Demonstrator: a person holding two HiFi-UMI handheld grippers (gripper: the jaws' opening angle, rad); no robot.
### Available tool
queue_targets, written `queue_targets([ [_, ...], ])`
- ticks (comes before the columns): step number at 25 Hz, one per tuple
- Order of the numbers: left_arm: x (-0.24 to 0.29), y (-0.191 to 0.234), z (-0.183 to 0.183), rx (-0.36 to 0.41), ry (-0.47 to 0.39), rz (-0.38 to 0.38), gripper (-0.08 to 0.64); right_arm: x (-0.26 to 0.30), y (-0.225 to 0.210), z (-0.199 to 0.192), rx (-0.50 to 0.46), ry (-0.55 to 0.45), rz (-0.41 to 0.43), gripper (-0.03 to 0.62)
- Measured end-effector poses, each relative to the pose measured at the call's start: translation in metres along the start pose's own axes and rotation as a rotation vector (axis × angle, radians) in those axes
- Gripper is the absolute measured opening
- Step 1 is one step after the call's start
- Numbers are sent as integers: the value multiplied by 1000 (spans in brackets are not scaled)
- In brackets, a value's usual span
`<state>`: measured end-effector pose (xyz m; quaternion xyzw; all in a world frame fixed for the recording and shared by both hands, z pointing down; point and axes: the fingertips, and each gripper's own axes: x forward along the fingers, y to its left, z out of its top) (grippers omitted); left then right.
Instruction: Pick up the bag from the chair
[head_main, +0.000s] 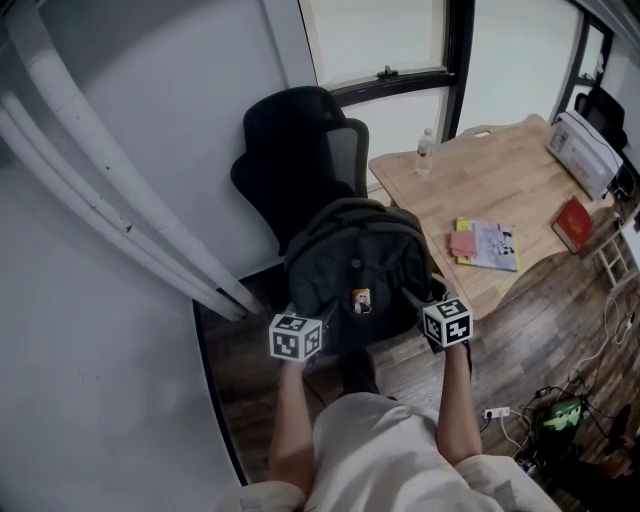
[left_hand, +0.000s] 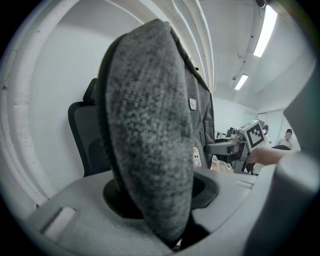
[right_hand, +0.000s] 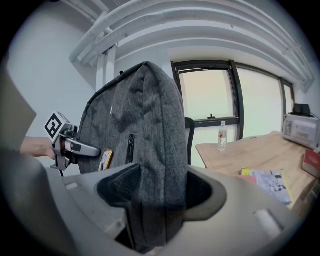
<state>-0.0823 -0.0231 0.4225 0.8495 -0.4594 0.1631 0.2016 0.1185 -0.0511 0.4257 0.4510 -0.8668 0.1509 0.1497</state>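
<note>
Head view | dark grey fabric backpack (head_main: 355, 265) stood upright at black mesh office chair (head_main: 300, 150) | left gripper (head_main: 306, 312) and right gripper (head_main: 416, 298) each part-closed, clamped on its side fabric | judged best: raise both together, level, clear of seat

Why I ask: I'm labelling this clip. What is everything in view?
bag: one, dark grey, before the chair
chair: one, black, behind the bag
far chair: one, black, beyond the table
table: one, light wood, right
bottle: one, clear, table's far edge
booklets: pile, pink and white, table's near edge
book: one, red, table's right edge
box: one, whitish, table's far corner
pipes: several, white, left wall
cables: several, mixed, floor at right
left gripper: one, grey, shut on the bag
right gripper: one, grey, shut on the bag
</note>
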Motion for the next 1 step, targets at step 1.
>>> queue_targets([
  [1, 1, 1, 2, 2, -5, -2, 173, 1, 0, 2, -6, -3, -2, 264],
])
